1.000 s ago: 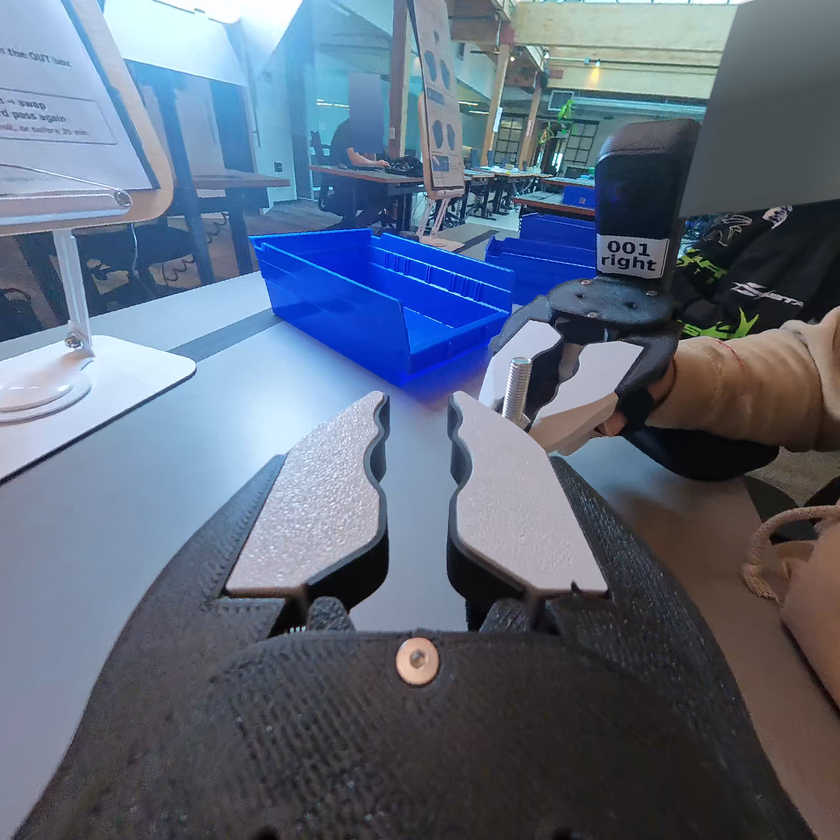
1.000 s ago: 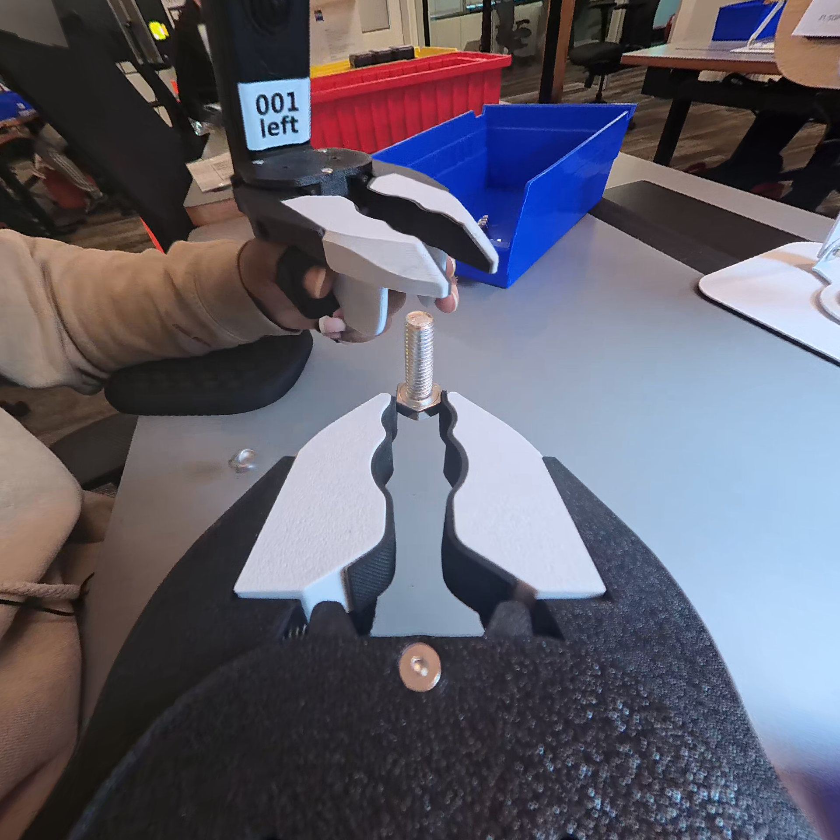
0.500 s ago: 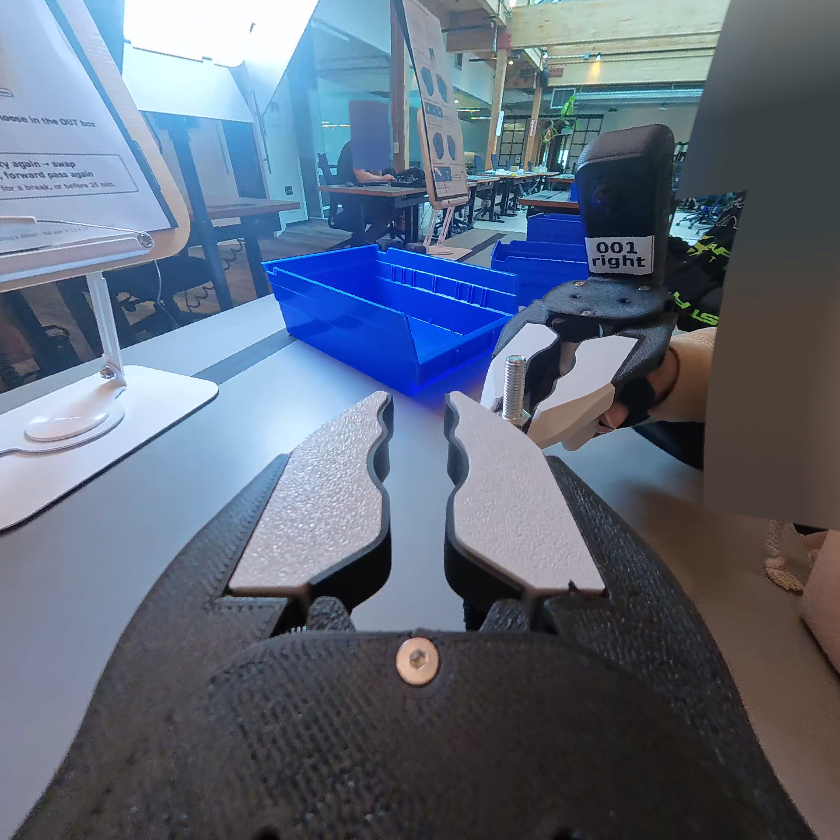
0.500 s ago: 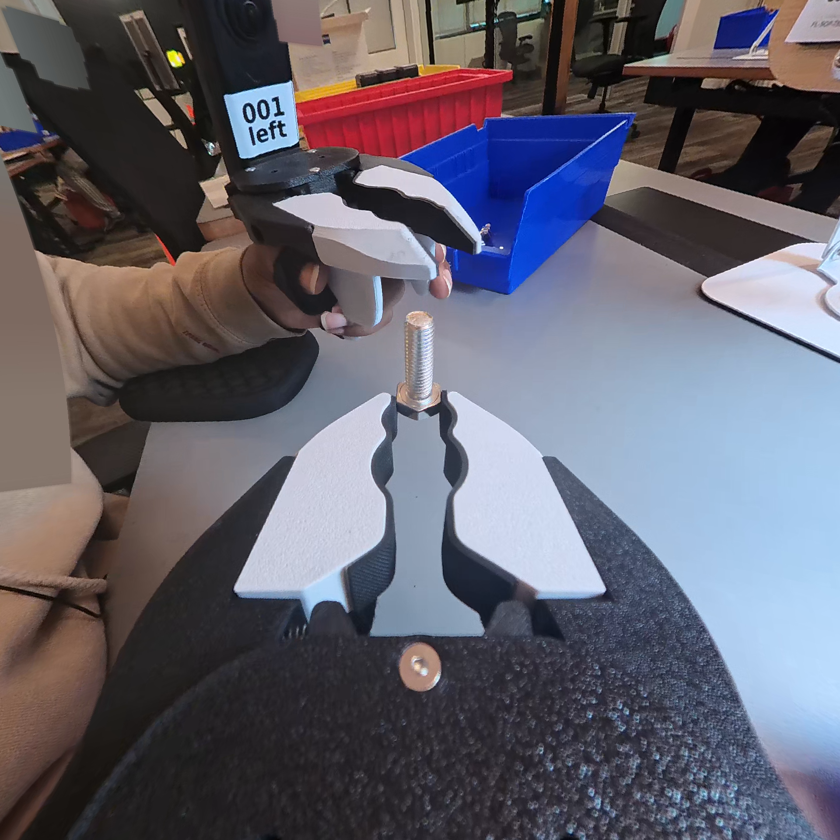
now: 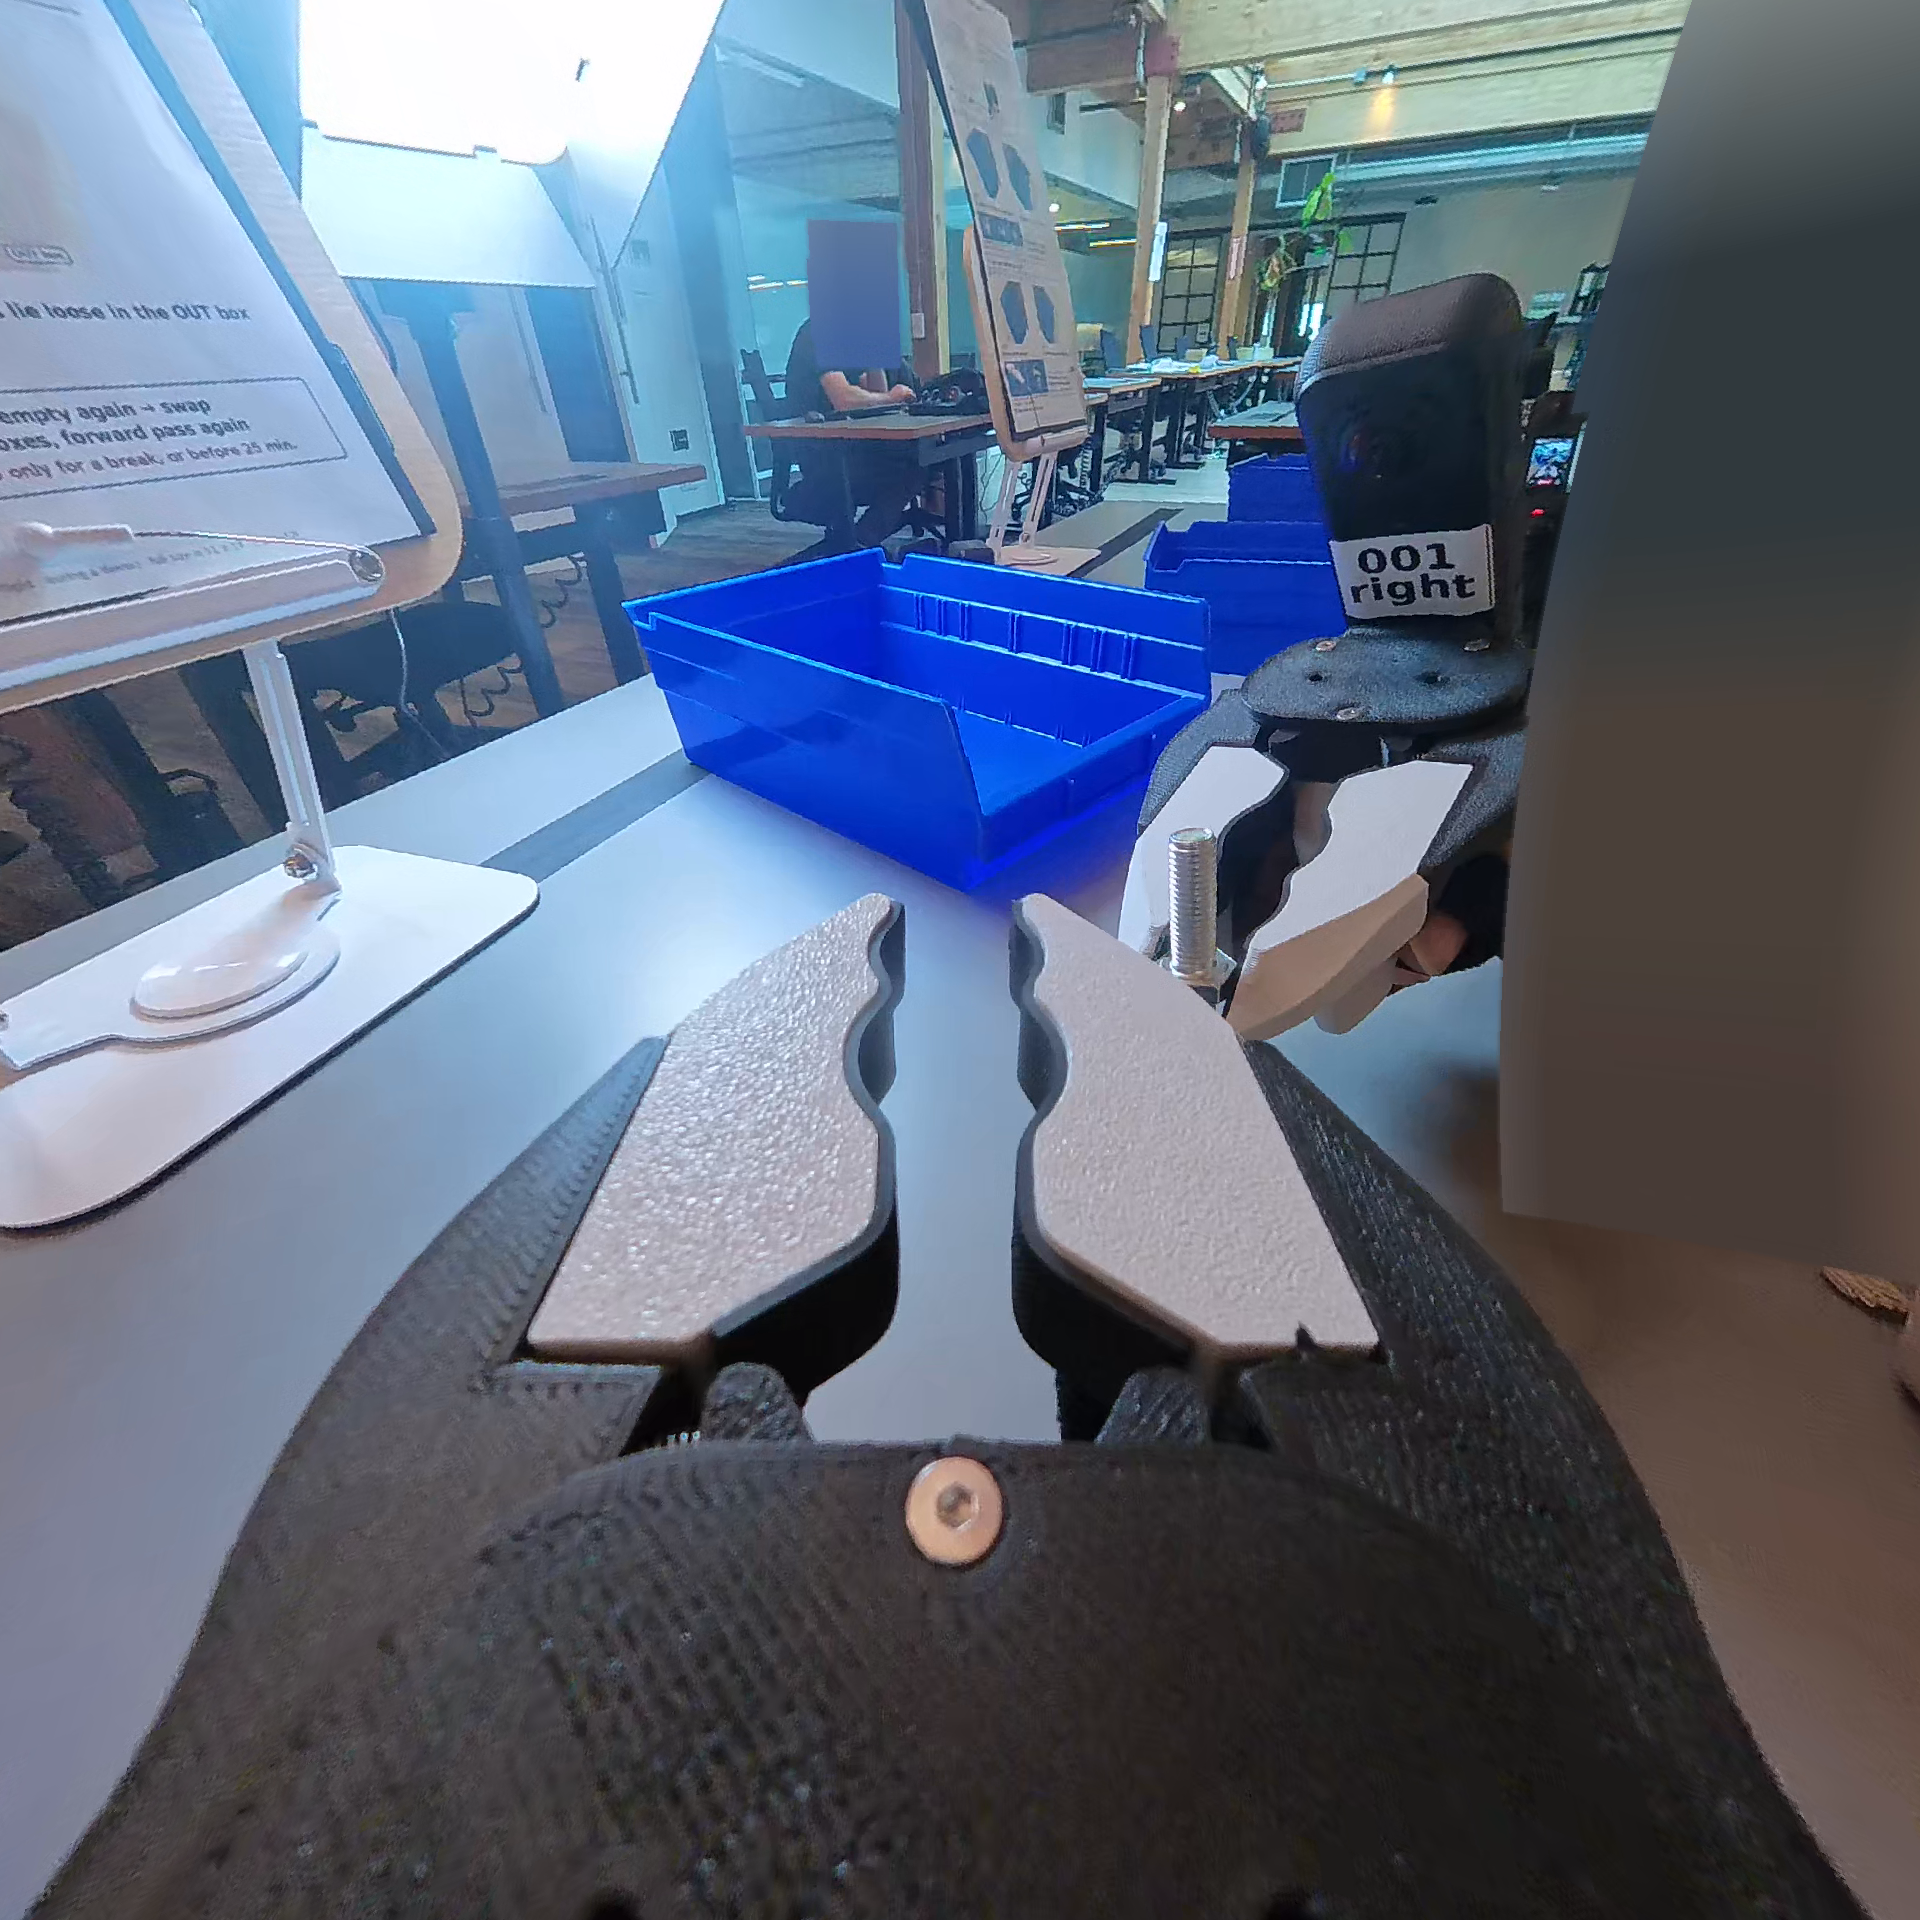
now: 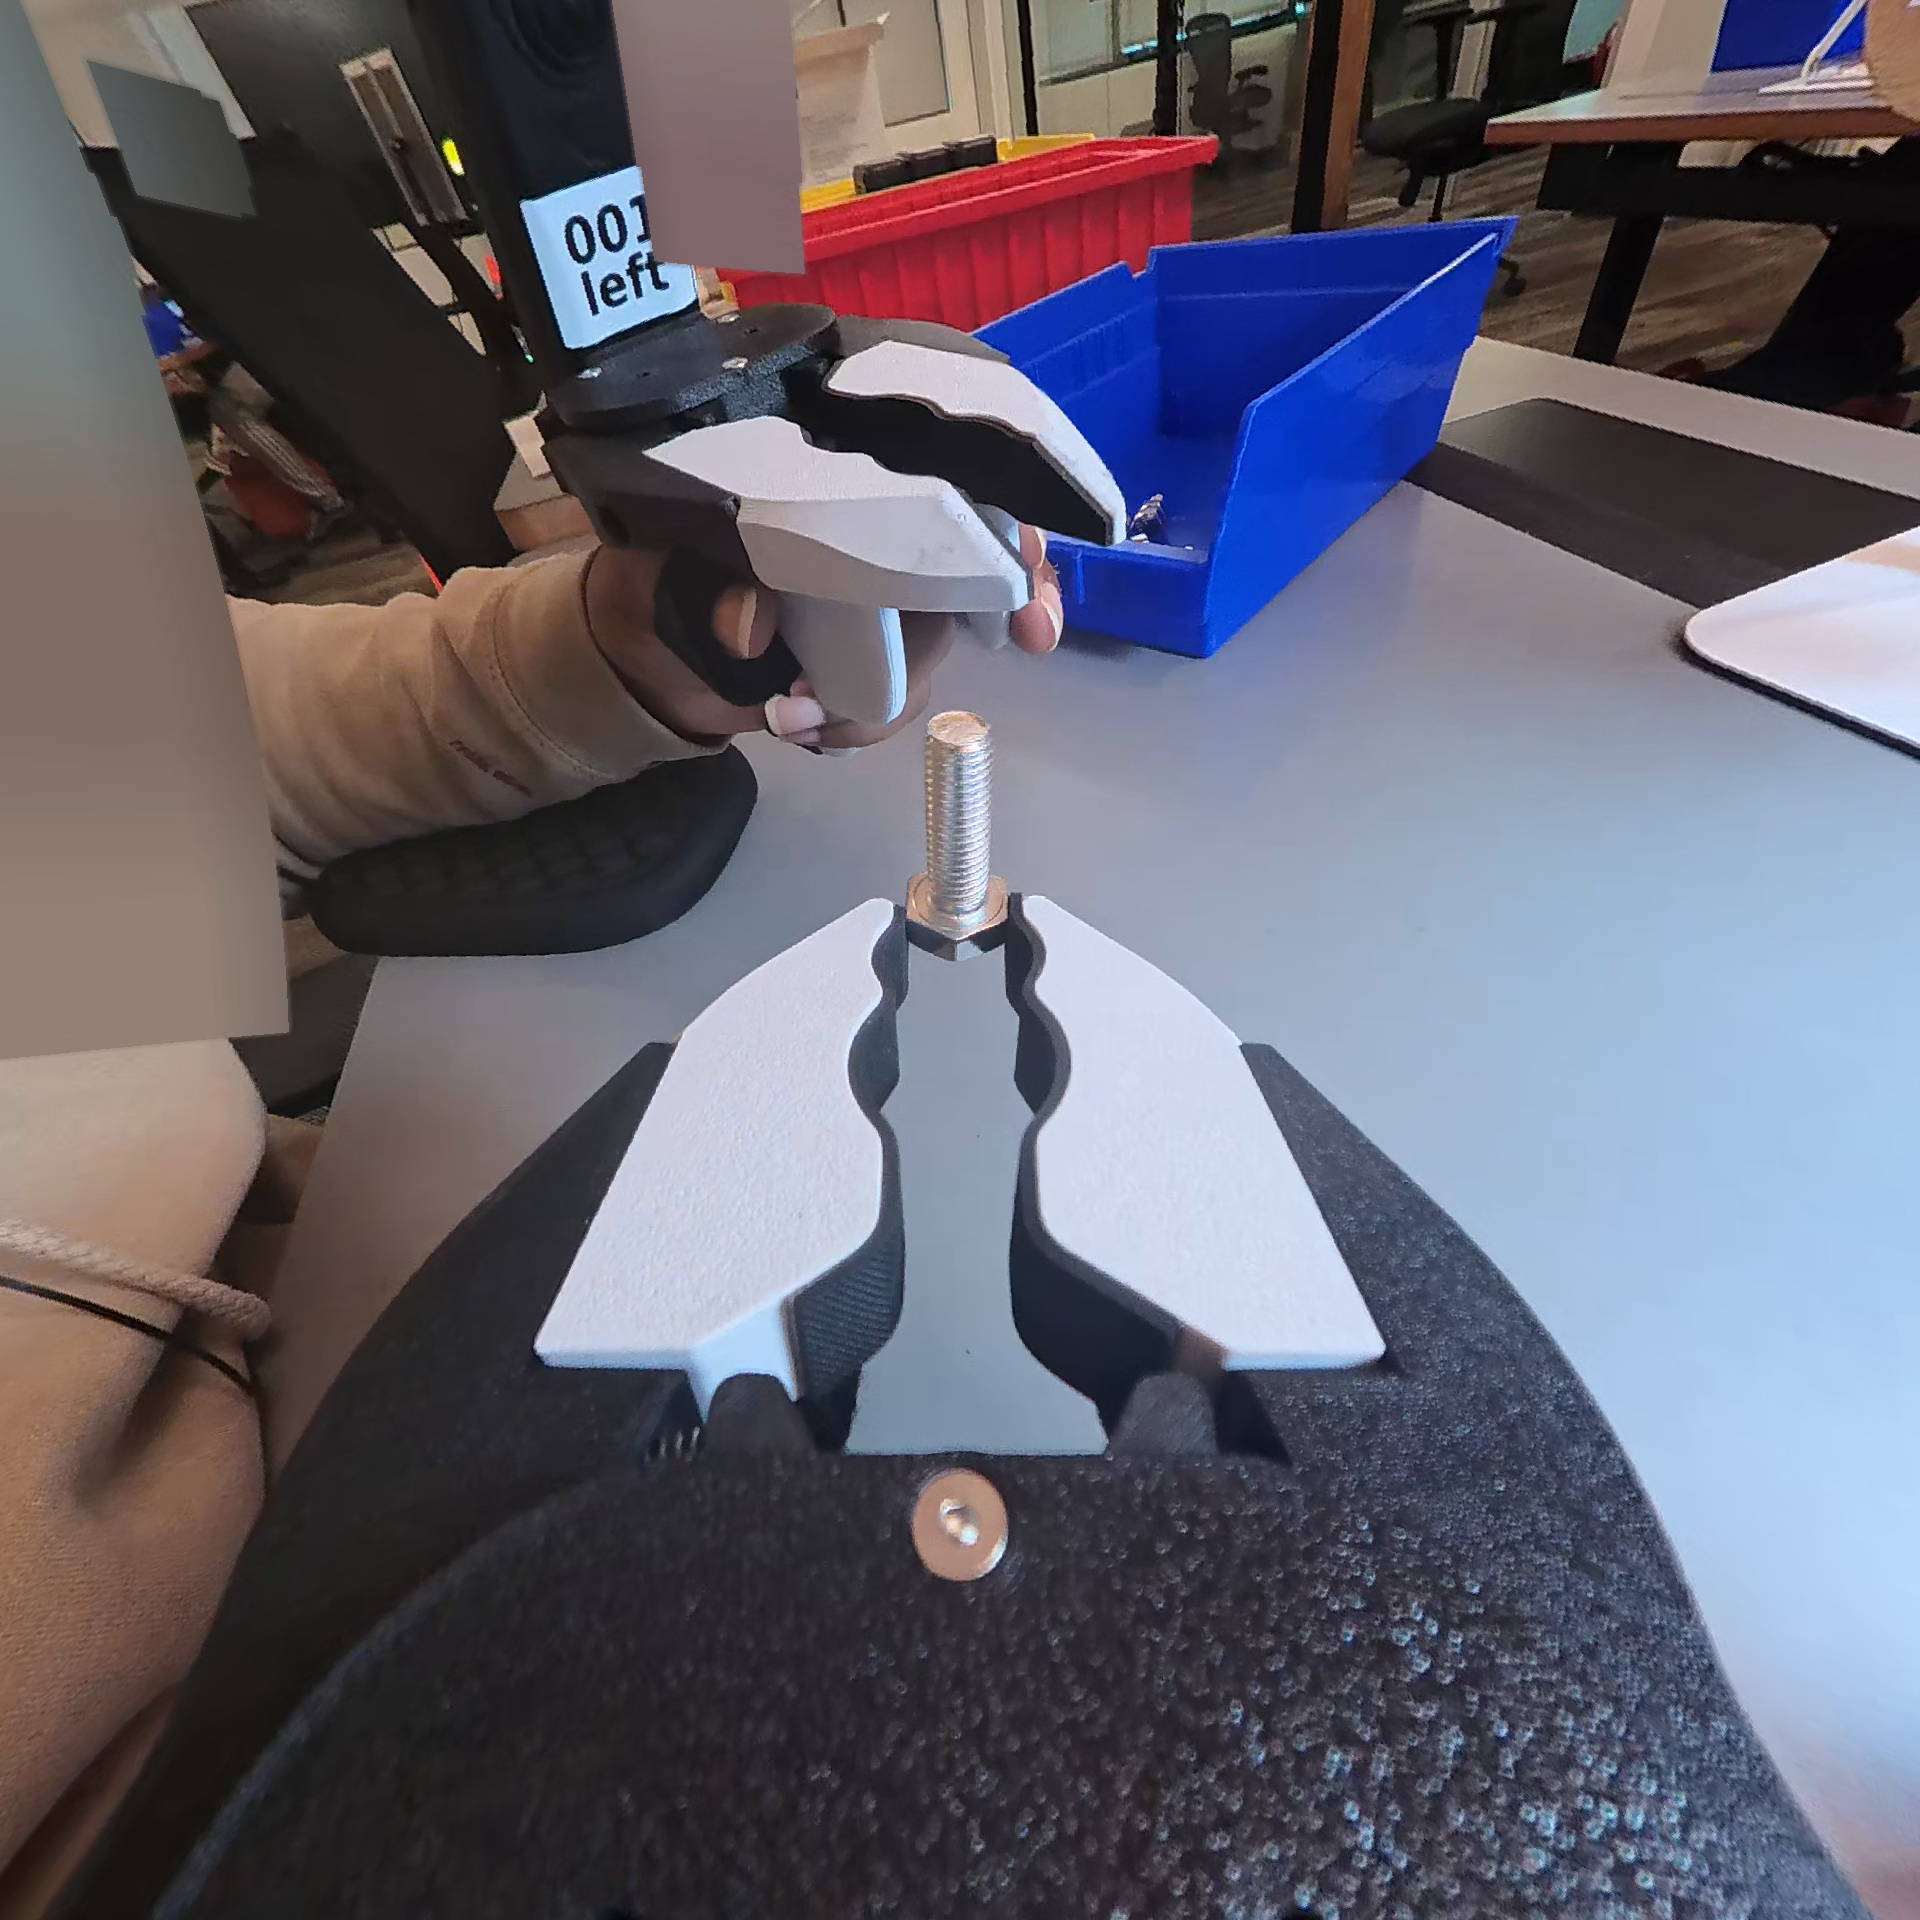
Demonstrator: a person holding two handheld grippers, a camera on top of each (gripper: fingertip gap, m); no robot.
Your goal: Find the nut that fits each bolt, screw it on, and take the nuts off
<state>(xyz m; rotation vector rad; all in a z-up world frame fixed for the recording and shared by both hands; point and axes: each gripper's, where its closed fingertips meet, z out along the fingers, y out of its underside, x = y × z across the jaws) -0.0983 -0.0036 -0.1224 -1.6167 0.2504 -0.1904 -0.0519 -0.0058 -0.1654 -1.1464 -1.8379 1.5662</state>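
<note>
Beyond bolt (image 6: 958, 831): blue bin (image 6: 1340, 436) | right gripper (image 6: 954, 920) clamps bolt | left gripper (image 5: 956, 914) fingers apart, empty

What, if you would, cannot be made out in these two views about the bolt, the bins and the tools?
- Bolt head underside: hidden by the right tool's fingertips, right wrist view.
- Blue bin contents: only small metal glints at its front, too small to identify.
- Bolt base, left wrist view: covered by the left tool's own finger.
- Second blue bin: blocked by the right tool.
- Right edge, left wrist view: masked by a grey patch.
</note>
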